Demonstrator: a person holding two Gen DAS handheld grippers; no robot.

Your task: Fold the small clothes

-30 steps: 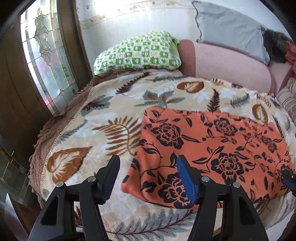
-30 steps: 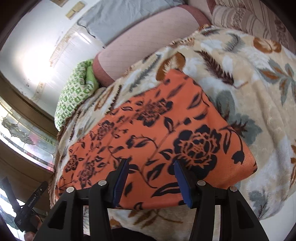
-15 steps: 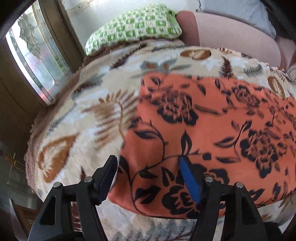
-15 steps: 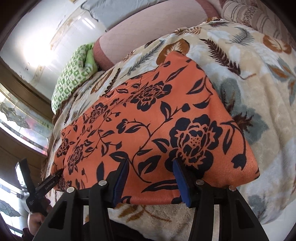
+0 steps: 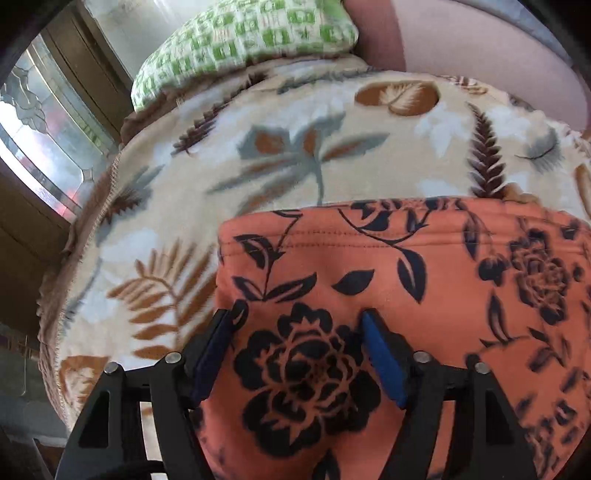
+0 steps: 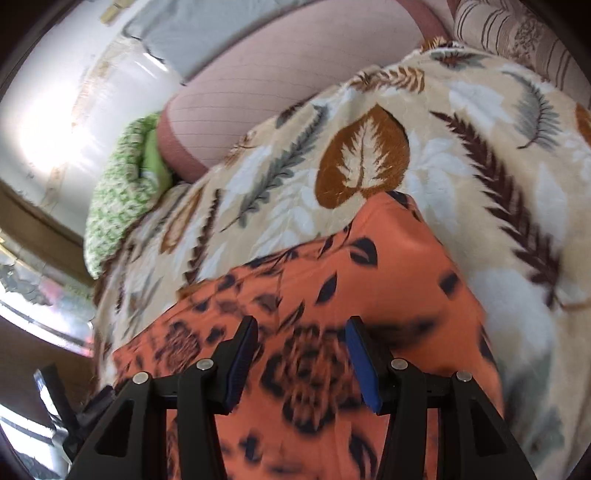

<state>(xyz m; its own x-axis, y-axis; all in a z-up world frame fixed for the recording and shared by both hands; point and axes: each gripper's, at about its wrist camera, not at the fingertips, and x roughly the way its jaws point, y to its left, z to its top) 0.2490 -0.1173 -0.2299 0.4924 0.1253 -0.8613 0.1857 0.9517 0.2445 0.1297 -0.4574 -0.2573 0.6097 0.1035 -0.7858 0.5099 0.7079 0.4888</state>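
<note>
An orange garment [image 5: 424, 295] printed with black flowers lies spread on a leaf-patterned blanket [image 5: 295, 147] that covers a bed or couch; which of the two cannot be told. In the left wrist view the garment fills the near right part of the picture, its stitched far edge running across the middle, with bare blanket to the left and beyond. In the right wrist view the same garment [image 6: 388, 280] covers the near centre, one corner pointing away toward a brown leaf in the blanket [image 6: 480, 122] pattern.

The left hand-held gripper [image 5: 295, 325] points steeply down over the garment near its left edge. Its jaws have just been opening and stand wide apart, a large black flower of the cloth showing between them; the pads do not press on the fabric, and whether the fingertips touch the cloth cannot be told. The right hand-held gripper [image 6: 301, 334] hangs over the garment's right part with its jaws parted to a middling gap, cloth visible between them but nothing clamped; this view is blurred near the fingers.

No containers are in view. At the far side a green-and-white checked pillow [image 5: 240, 40] lies on the blanket's far left, just beside a pink bolster [image 5: 461, 48]. A grey pillow [image 6: 207, 33] leans behind the bolster, and a striped cushion [image 6: 517, 40] sits at the far right. A patterned glass window [image 5: 40, 125] stands at the left.
</note>
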